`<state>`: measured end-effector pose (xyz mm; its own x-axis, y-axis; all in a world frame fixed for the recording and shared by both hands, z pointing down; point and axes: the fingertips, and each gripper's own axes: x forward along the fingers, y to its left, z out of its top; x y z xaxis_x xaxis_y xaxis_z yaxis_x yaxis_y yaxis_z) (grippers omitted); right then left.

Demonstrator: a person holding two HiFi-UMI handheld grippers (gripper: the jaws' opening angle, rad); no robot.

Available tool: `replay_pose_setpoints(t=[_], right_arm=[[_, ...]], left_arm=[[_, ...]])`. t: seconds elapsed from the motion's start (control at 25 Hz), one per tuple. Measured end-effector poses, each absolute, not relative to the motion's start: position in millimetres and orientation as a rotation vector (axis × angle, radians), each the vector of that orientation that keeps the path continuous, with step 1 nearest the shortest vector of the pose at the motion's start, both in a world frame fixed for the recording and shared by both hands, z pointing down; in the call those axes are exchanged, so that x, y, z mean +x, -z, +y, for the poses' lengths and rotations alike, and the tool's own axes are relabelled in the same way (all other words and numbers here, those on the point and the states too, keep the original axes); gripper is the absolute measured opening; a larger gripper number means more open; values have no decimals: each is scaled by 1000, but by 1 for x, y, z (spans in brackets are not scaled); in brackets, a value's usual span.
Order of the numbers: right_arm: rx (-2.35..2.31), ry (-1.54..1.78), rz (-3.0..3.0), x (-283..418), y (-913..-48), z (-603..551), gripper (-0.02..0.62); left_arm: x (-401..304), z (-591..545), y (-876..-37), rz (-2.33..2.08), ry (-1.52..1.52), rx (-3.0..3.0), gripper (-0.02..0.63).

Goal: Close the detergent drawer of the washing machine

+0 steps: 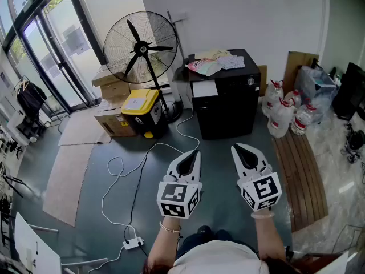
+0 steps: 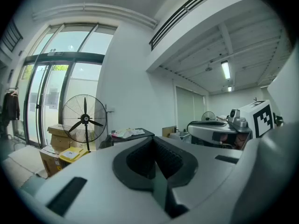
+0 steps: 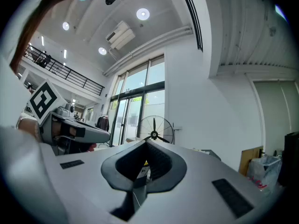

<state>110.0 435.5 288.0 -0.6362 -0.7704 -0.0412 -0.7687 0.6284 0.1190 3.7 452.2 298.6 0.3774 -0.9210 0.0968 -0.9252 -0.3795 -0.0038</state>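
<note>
Right now your left gripper (image 1: 194, 155) and right gripper (image 1: 237, 149) hover side by side, fingers pressed together on nothing. The black washing machine (image 1: 228, 104) stands well beyond them, its white detergent drawer (image 1: 204, 88) at the front's upper left.

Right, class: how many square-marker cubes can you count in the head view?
2. One cube rides the left gripper, bottom centre; the other cube rides the right gripper, just right of it. No others show.
</note>
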Motion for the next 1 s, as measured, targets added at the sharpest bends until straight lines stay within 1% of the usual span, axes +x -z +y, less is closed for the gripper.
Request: replay_pose_setpoints(t=[0.44,1.0], right_arm=[[1350,206,-2862,144,-283,437,26],[1360,174,-2881,151,-292,401,26]], left_arm=[[33,455,-298,-1758,-123,2565,17],[42,421,-303,-1744,-142,2571,17]])
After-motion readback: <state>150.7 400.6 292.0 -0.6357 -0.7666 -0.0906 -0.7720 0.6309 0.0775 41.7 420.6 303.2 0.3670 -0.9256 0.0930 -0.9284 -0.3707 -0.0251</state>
